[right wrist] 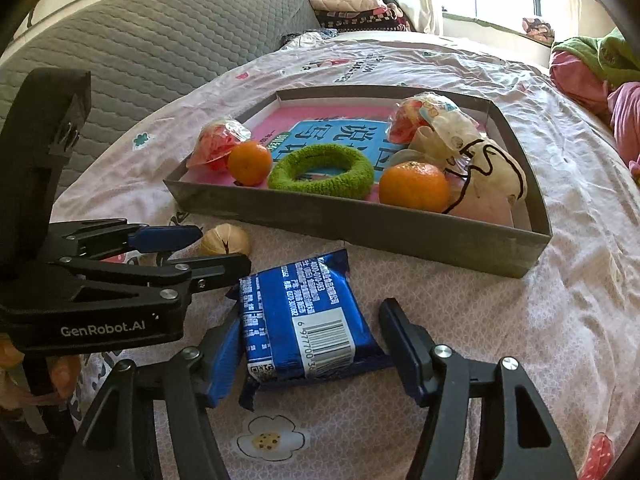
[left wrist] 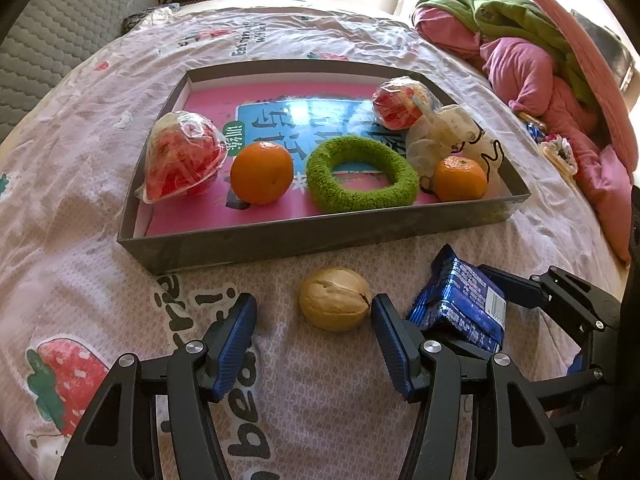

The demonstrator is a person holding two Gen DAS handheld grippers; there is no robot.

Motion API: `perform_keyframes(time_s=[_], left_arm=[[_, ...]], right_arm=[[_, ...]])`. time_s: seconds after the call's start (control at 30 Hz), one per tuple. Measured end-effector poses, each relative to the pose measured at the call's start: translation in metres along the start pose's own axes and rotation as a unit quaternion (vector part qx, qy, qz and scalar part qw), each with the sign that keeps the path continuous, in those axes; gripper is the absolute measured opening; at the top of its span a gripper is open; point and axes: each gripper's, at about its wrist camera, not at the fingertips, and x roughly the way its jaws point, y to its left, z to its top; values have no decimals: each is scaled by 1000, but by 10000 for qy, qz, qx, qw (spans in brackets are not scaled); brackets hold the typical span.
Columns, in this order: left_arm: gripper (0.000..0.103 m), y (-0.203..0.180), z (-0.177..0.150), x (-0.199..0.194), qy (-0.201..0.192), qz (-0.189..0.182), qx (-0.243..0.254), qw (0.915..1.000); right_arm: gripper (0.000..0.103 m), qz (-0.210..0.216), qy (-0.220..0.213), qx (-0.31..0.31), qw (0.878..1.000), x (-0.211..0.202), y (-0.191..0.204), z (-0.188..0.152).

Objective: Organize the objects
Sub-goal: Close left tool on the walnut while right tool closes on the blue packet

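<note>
Left gripper (left wrist: 314, 312): jaws apart, low over the bedsheet; the walnut lies between the blue pads, close to the right pad, with a clear gap at the left pad. Whether the right pad touches it is hard to tell.
Walnut (left wrist: 334, 298): tan, cracked shell, on the sheet just in front of the tray's near wall.
Right gripper (right wrist: 310, 344): jaws apart around the blue packet; left pad at the packet's edge, possibly touching, right pad clear of it. Not gripped.
Packet (right wrist: 304, 320): blue foil, barcode side up, flat on the sheet between walnut and the tray's near right corner.
Tray (left wrist: 320, 236): shallow grey box on the bed, with a pink and blue printed sheet on its floor.
In the tray, left: a clear-wrapped red item (left wrist: 184, 162), an orange (left wrist: 262, 172) just beside it.
In the tray, middle: a green ring (left wrist: 362, 174).
In the tray, right: a second orange (left wrist: 460, 178), a pale bag (left wrist: 448, 132) behind it, another wrapped red item (left wrist: 400, 106) at the back.
Bedsheet (left wrist: 100, 280): pale pink, strawberry prints.
Beyond: heaped pink and green clothes (left wrist: 540, 60) on the right.
</note>
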Motion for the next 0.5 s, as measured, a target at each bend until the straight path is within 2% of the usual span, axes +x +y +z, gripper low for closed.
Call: perform_keyframes(time_s=[0.17,0.37,0.43,0.5], left_arm=[[61,0,1,3,-14,-36,-18,10000],[61,0,1,4,-122,-59,13,9999],[56,0,1,4,-162,-79,11,9998],[44,0,1,3,-185,-94,6,9998]], right_arm=[[64,-73,-7,-104,9999,0,3,0],[60,39,-71,107,9999,-3,-3,1],[57,25,-81,144,9999,-4,-4,0],[52,49,-106,186,9998,-6,-5,0]])
